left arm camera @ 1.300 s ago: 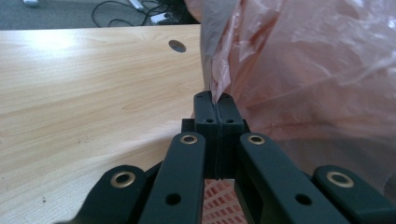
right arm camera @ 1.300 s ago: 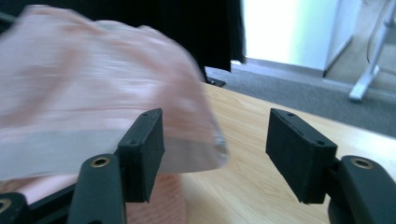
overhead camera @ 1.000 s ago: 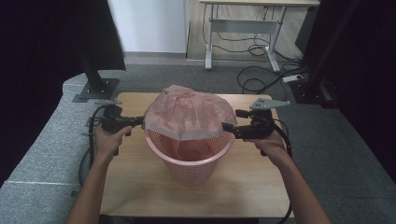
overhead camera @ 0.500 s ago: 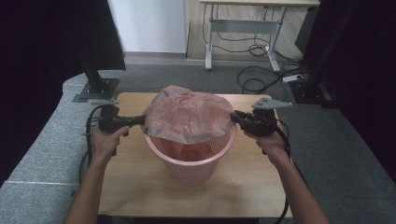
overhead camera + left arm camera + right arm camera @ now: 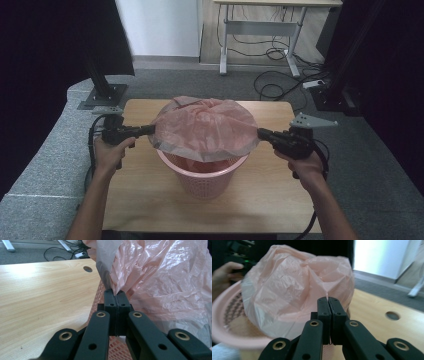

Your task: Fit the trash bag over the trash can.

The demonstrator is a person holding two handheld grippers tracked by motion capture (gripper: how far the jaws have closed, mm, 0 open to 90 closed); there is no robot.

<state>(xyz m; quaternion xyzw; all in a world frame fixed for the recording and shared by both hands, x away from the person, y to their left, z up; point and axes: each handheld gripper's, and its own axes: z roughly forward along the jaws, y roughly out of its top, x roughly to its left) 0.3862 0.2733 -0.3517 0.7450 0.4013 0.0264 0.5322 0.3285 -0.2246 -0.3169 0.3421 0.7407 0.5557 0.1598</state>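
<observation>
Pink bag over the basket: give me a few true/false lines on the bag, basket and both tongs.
1. Both tongs pinch the edge of the pink bag. True: the left tongs and the right tongs are each shut on plastic; the right ones have just been closing.
2. The bag is spread above the mouth of the basket. True.
3. The basket lies on its side. False: it stands upright on the table.
4. The basket is blue. False: it is pink, like the bag.
5. The bag is already tucked down around the rim. False: it is held stretched above the rim, between the two tongs.
</observation>
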